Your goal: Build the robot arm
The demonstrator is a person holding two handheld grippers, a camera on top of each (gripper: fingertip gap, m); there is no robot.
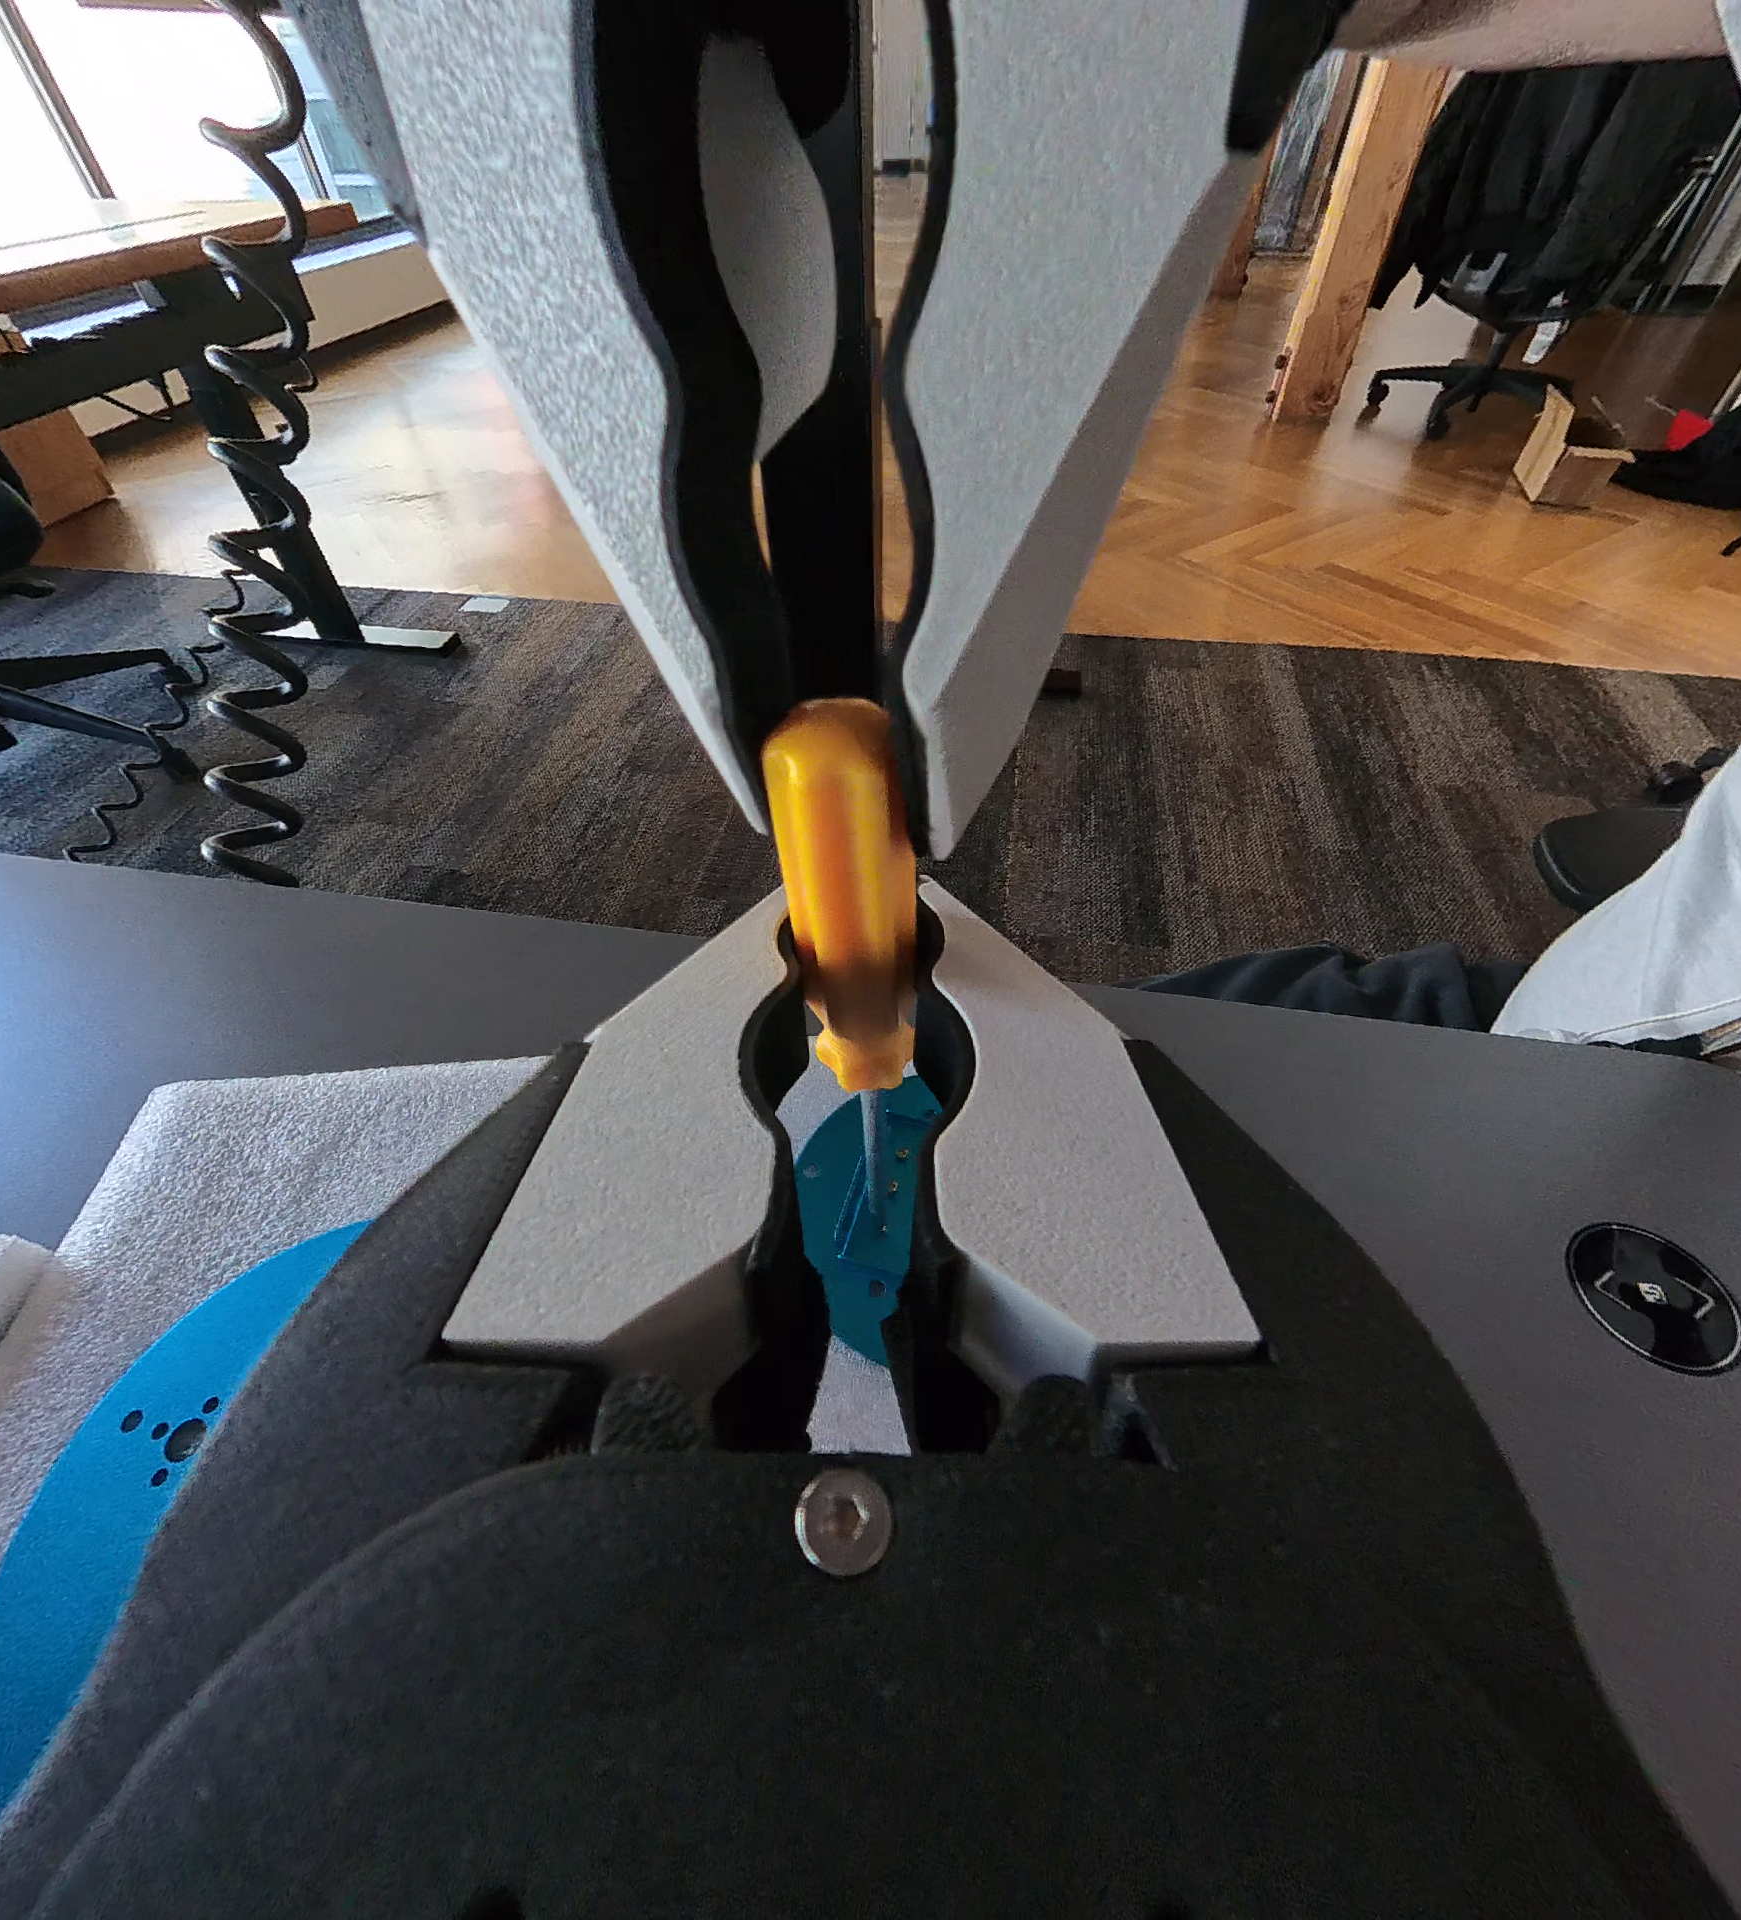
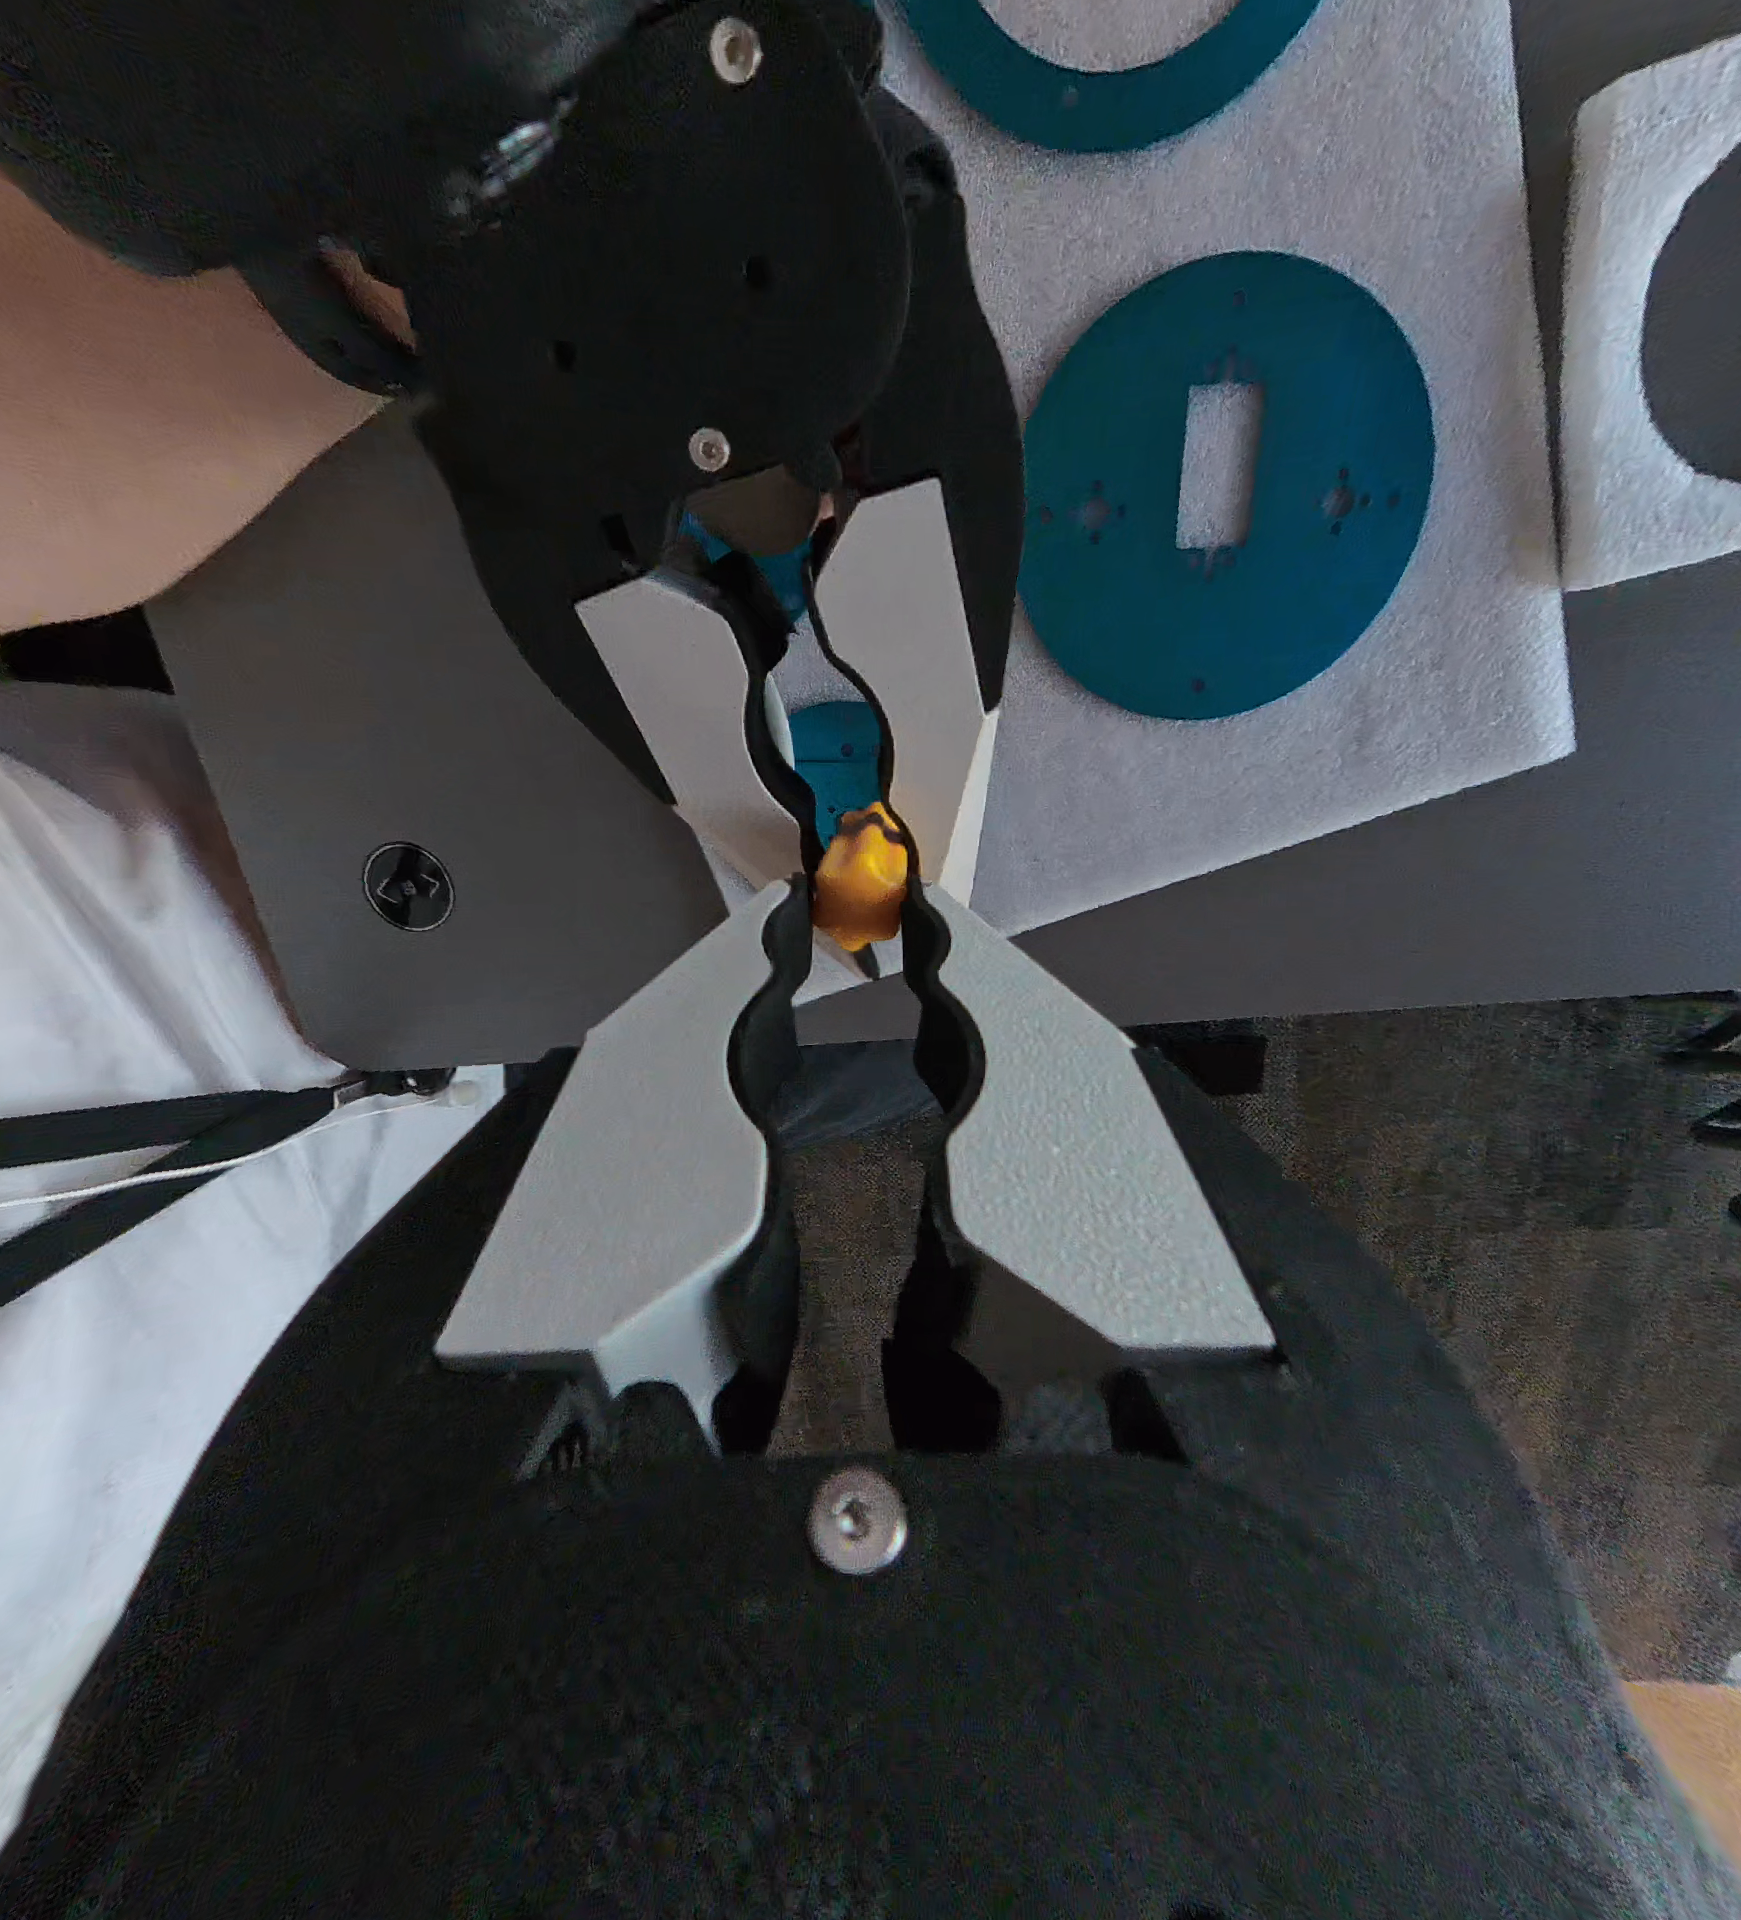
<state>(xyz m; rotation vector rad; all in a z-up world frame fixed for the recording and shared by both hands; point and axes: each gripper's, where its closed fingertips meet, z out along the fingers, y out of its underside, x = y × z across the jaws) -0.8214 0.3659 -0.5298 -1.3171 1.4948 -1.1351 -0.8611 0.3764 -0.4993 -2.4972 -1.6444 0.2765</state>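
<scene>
My right claw (image 2: 850,914) pinches the screwdriver (image 1: 840,883) handle, shaft pointing down at the blue bracket (image 1: 861,1236) clamped in my left claw (image 1: 850,1195)

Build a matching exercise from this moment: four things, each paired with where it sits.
Things:
1 screwdriver
2 small blue part
3 blue disc with rectangular slot
4 blue ring

Places:
A flat on the white foam pad, wholly in view
B held by the left gripper
C cut off by the right wrist view's top edge
D handle clamped in the right gripper

Pairs: 1-D, 2-B, 3-A, 4-C
</scene>
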